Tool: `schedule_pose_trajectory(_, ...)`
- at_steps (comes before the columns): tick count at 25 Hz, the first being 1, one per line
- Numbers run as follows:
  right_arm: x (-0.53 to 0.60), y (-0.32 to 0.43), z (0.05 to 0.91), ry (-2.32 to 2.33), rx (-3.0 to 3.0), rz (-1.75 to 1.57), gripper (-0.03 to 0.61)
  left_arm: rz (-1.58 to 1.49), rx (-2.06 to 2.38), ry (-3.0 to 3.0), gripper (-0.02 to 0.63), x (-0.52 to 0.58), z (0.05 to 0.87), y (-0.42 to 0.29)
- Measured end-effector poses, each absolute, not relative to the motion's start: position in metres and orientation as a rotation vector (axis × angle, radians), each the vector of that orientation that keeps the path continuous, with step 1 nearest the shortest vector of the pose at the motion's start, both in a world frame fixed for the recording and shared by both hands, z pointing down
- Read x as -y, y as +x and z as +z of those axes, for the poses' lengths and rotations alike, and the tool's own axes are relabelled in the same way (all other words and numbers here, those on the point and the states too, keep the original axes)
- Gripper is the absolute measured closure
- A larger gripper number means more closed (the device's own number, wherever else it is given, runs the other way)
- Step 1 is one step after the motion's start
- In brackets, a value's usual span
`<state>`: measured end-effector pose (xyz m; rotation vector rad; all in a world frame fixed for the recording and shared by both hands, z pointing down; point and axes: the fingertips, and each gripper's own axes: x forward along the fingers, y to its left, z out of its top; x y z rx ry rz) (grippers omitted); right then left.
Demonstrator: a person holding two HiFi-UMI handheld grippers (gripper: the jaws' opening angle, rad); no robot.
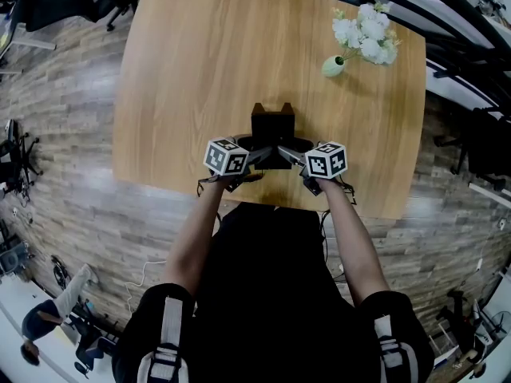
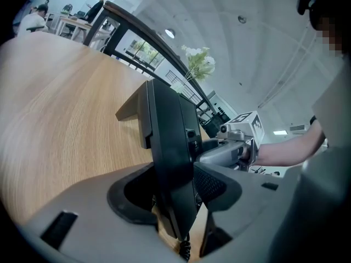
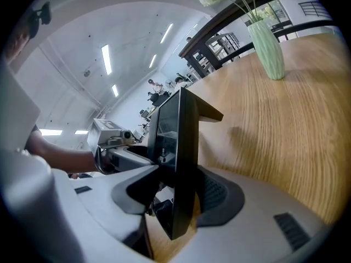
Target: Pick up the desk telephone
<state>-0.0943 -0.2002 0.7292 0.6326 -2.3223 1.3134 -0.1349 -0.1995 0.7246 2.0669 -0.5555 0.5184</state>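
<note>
Firstly, table [image 1: 176,70]: a broad wooden top with rounded corners that carries every item below, mostly bare.

Desk telephone [image 1: 272,126]: black, with a sloped body on a rear stand. It sits at the near middle of the table, directly ahead of the person, within reach of both arms. Its stand appears to rest on the wood, so the lift looks not yet begun.

Left tool [image 1: 257,155]: reaches in from the left with its jaws set wide and closed on the telephone's left edge. The pads appear to meet the body's front and back.

Right tool [image 1: 291,156]: mirrors this from the right, gripping the opposite edge in the same manner. Two opposed holds probably suit a body too wide and awkward for one tool, and should keep it level when raised.

Vase of white flowers [image 1: 334,66]: pale green, at the far right, well apart from the work.

Coiled cord [image 2: 185,250]: hangs at the telephone's near edge and may drag on lifting.
</note>
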Motion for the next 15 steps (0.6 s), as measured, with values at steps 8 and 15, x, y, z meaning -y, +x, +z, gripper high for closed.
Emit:
schedule_pose_trajectory(8,0.197,-0.087,0.719,0.602,2.331,1.277,0.36,0.504,0.595,2.068,0.388,0.195,0.714,-0.127)
schedule_pose_trajectory(15,0.192,-0.079,0.702,0.565,2.346,1.23,0.36,0.477,0.636,2.077,0.39,0.189,0.698,-0.12)
